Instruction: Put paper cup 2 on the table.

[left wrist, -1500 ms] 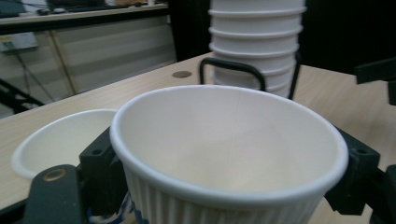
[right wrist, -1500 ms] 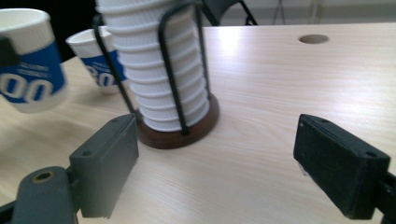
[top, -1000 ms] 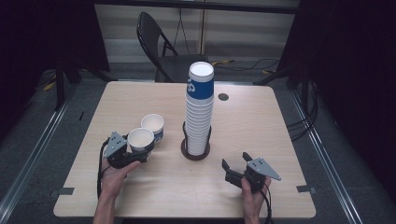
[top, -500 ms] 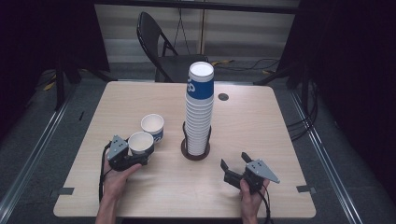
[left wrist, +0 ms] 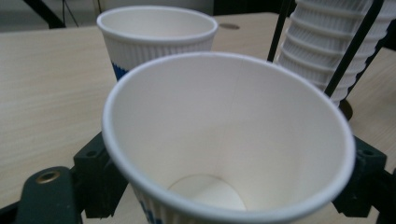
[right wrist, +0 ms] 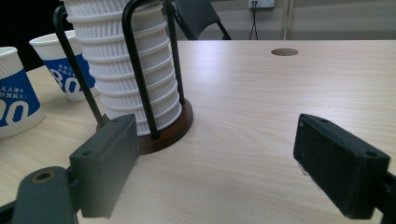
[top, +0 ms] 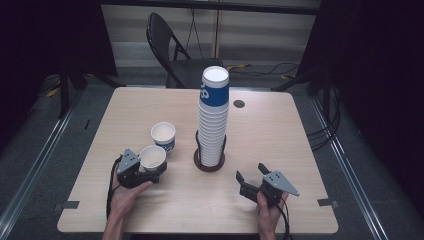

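A tall stack of white ribbed paper cups [top: 214, 117] stands in a black wire holder with a round brown base [top: 209, 164] at the table's middle. Left of it stands a lone cup [top: 163, 135] with a blue print. My left gripper [top: 156, 171] is shut on a second empty cup [top: 152, 157] just in front of that one. In the left gripper view this held cup [left wrist: 229, 154] sits between the jaws, with the lone cup [left wrist: 156, 37] behind it. My right gripper [top: 250, 171] is open near the front edge, right of the holder, jaws [right wrist: 224, 154] wide apart over bare wood.
The wooden table [top: 280, 135] has a small round hole [top: 239, 104] at the back right. A black folding chair [top: 175, 55] stands behind the far edge. Forearms come in from the bottom edge. The floor around is dark, with cables at the right.
My left gripper has drawn the held cup a little toward the table's front edge, away from the lone cup. The right gripper has barely moved.
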